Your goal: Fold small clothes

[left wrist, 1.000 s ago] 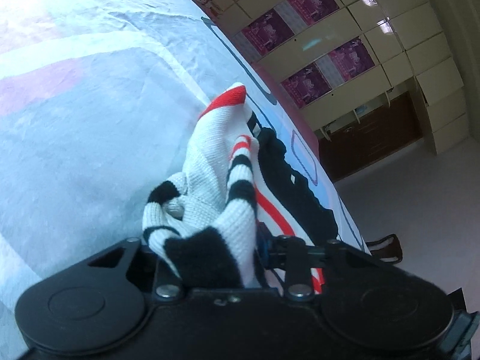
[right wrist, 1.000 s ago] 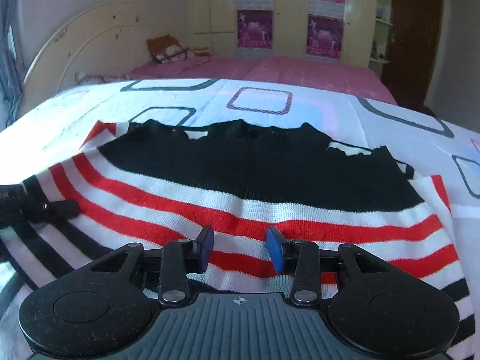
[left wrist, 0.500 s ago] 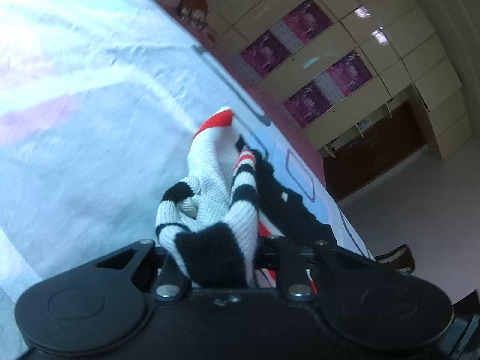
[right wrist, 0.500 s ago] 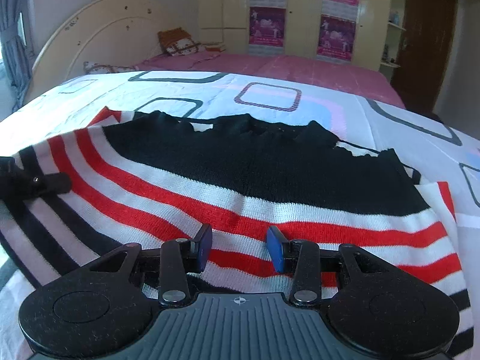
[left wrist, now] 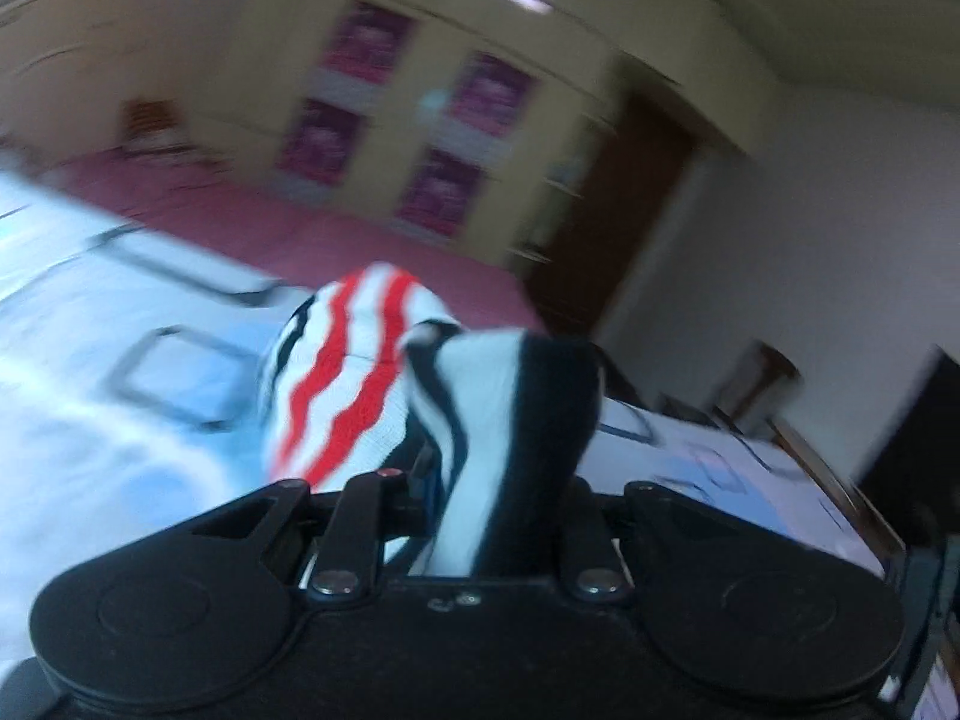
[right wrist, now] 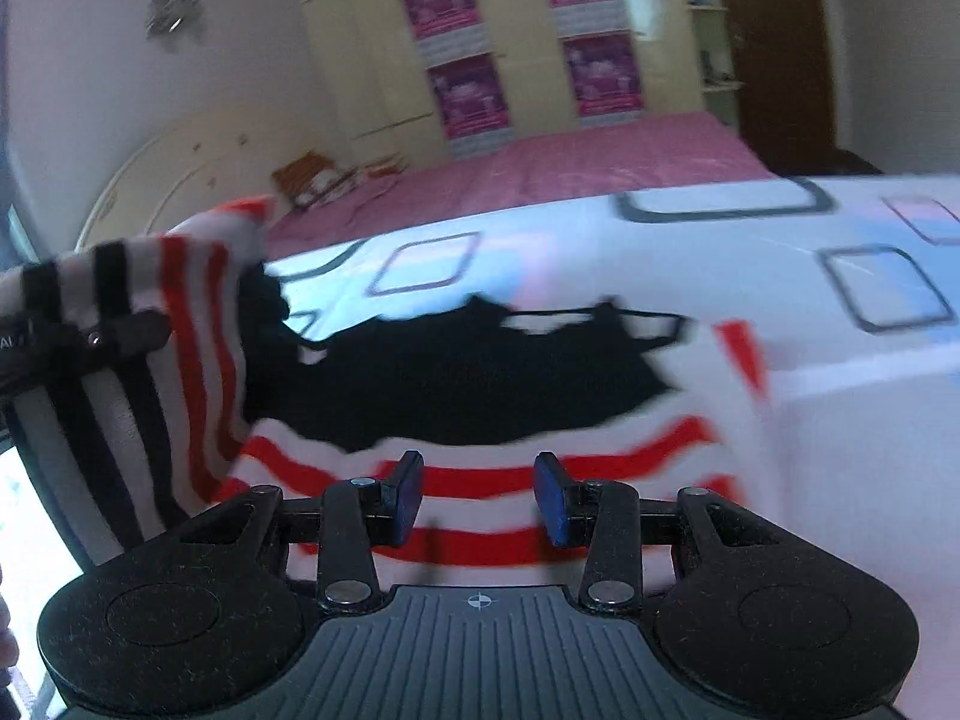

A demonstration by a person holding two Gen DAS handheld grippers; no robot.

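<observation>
A small knit sweater, black at the top with red, white and black stripes, lies on the white patterned bedspread. My left gripper is shut on a bunched striped side of the sweater, which hides its fingertips. In the right wrist view the left gripper holds that side raised off the bed at the far left, and it hangs as a flap. My right gripper hovers low over the striped lower part. Its blue pads stand apart, and the cloth behind the gap looks flat.
Beyond the white bedspread lies a pink bed cover with a cream headboard. A cream wardrobe with purple posters and a dark door are behind. A chair stands beyond the bed's right edge.
The left gripper has risen and rolled, lifting the sweater's left side off the bed. The right gripper has shifted and tilted over the striped part, its gap unchanged.
</observation>
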